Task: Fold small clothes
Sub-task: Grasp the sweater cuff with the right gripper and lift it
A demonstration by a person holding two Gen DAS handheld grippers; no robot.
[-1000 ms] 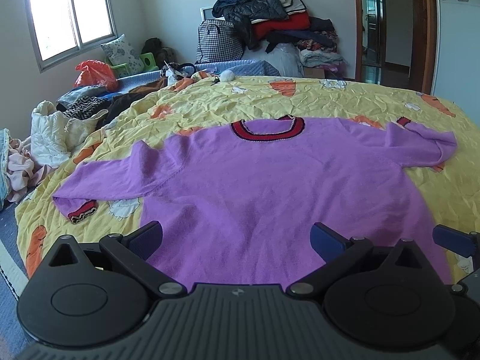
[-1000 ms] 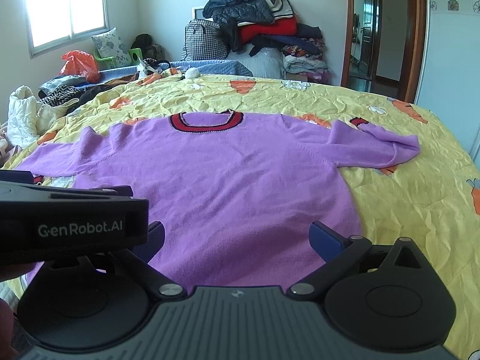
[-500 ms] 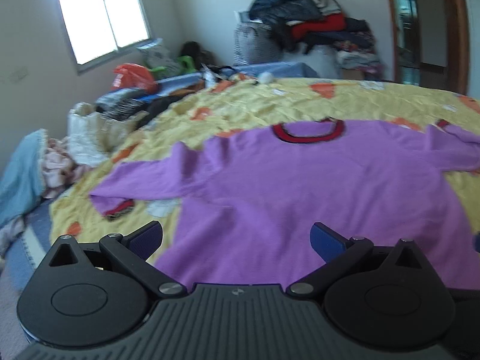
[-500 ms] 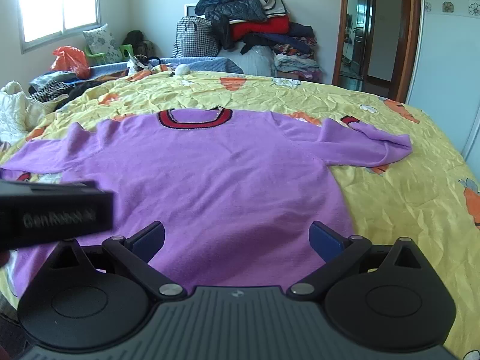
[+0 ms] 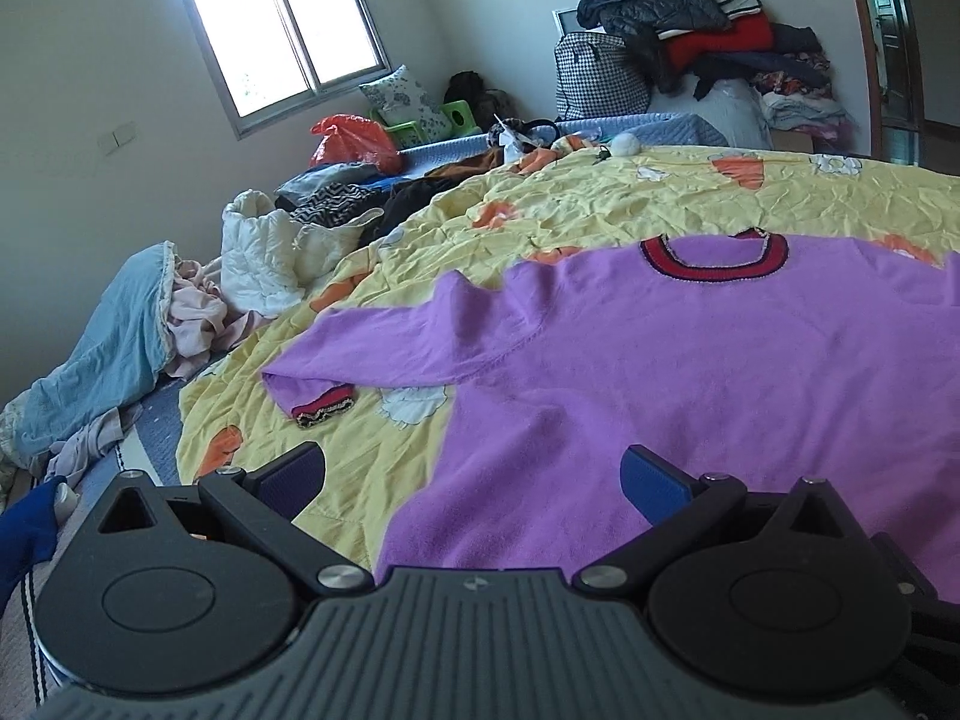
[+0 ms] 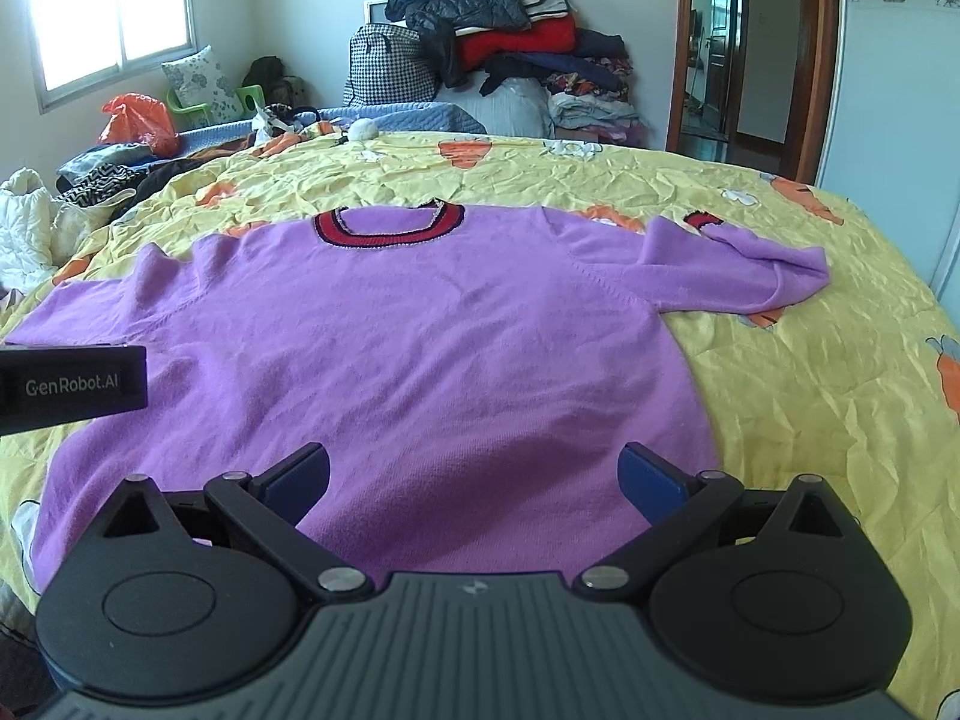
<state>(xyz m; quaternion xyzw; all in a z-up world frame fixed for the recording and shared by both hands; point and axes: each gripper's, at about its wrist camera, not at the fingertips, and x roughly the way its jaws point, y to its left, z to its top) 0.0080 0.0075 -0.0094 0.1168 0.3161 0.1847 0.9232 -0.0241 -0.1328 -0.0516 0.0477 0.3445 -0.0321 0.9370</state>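
The purple knitted sweater with a red collar [image 6: 384, 360] is spread flat on the yellow carrot-print bedspread [image 6: 810, 408], unfolded. The left gripper [image 5: 474, 480] and right gripper [image 6: 474, 474] are held released over the hem at the bed's near edge; probably 1 sleeve is to be folded in next.

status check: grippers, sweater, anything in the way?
Left gripper and right gripper open, empty, over the hem. Sweater flat on bedspread, unfolded; right sleeve doubled back. Nothing on it.
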